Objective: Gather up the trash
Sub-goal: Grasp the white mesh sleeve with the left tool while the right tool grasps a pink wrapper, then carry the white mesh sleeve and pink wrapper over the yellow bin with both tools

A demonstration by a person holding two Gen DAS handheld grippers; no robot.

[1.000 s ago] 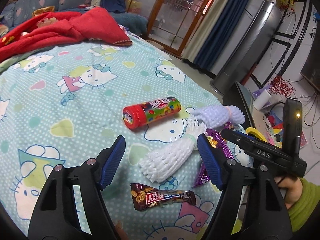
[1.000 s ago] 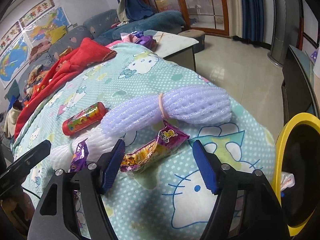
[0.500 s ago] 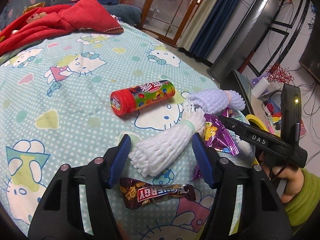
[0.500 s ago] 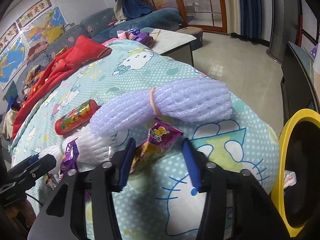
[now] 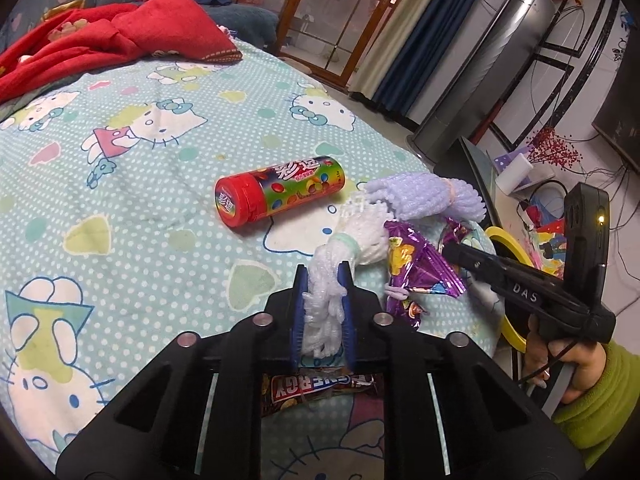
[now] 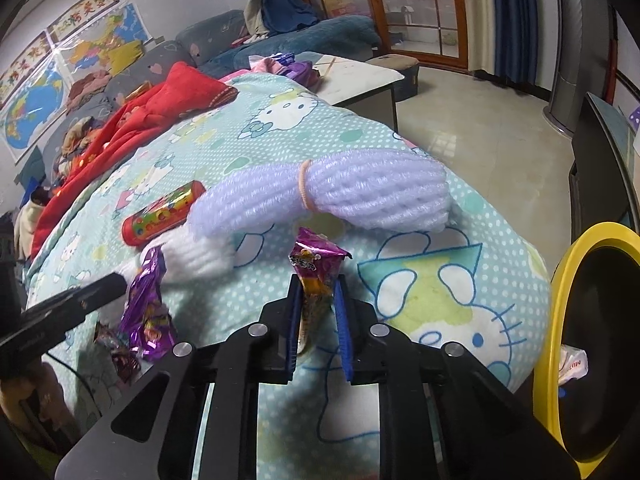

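My left gripper [image 5: 322,272] has its jaws closing on the end of a white foam net [image 5: 352,240], squeezed between the blue pads. My right gripper [image 6: 317,282] has its jaws closing on a purple snack wrapper [image 6: 316,260], pinched upright between its pads. A lilac foam net [image 6: 360,192] tied with a rubber band lies just beyond it. On the cartoon-cat bed cover [image 5: 120,200] lie a red-capped candy tube [image 5: 276,196] and a brown energy bar wrapper [image 5: 316,386], the bar partly under my left gripper. A second purple wrapper [image 6: 148,304] lies to the left.
A yellow-rimmed bin [image 6: 560,280] with a black liner stands beside the bed at the right. A red blanket [image 5: 120,40] is heaped at the far side. A hand in a green sleeve [image 5: 592,408] holds the right gripper. The bed edge drops to a tiled floor [image 6: 480,128].
Both grippers went from wide open to shut: the left closed on the white foam net, the right on the purple snack wrapper. Both edged slightly forward over the bed.
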